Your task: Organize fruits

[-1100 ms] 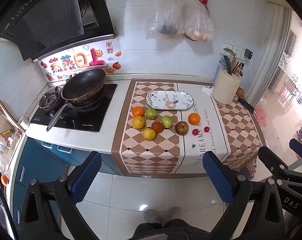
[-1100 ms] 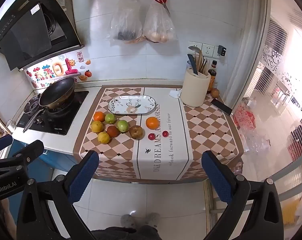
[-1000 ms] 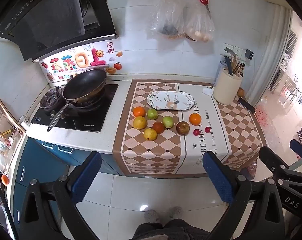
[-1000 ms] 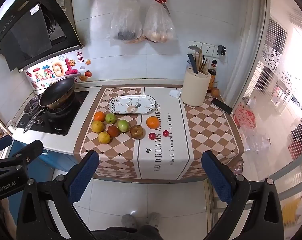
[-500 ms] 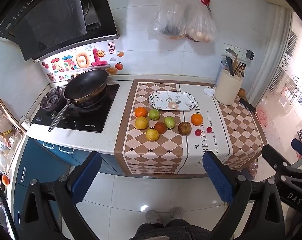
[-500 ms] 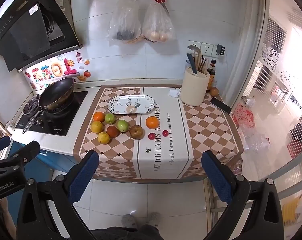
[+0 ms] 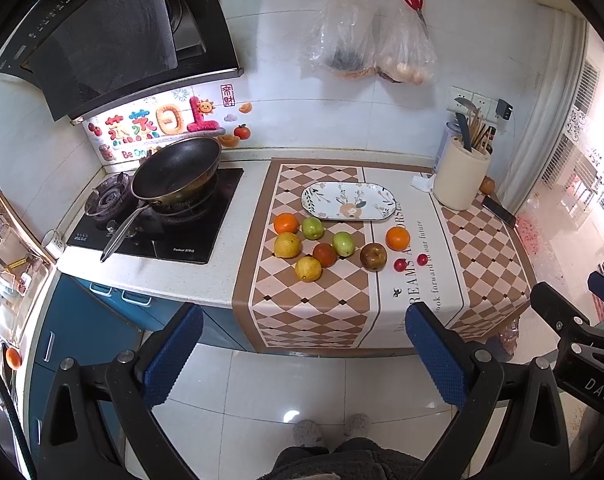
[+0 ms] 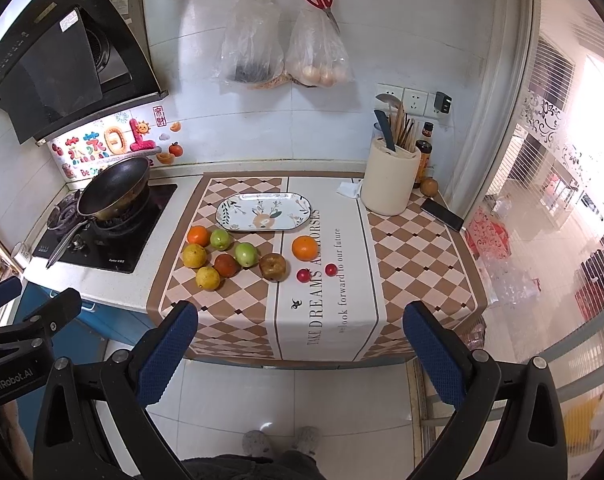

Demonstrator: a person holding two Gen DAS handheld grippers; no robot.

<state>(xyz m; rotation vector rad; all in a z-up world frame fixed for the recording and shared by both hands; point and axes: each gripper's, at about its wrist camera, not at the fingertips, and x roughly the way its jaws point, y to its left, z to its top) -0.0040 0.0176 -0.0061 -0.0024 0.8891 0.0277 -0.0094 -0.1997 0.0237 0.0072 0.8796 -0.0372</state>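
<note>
Nearest the cameras, the left tool and the right tool both hang over the floor tiles, short of the desk, each with its blue pads spread wide and nothing between them. They are probably held back and open like this so the person can survey the whole spread before choosing a first piece.

All the fruit lies loose on the checked runner, on the near side of the oval patterned plate, which is bare. Taking that plate as the landmark: farthest from it toward the desk edge is a yellow lemon-like fruit, with a dark red fruit and a second yellow one just behind. A brownish apple sits near its right end, flanked by two small red fruits, possibly cherry tomatoes; the view is too small to be sure. Closer to the plate are two green fruits, and an orange just off its left end. A second orange lies off the near right corner.

The plate is set centrally behind the scatter, so it reads as the intended collecting spot. Beyond it to the right stands the cream utensil holder; to the left, the wok.
</note>
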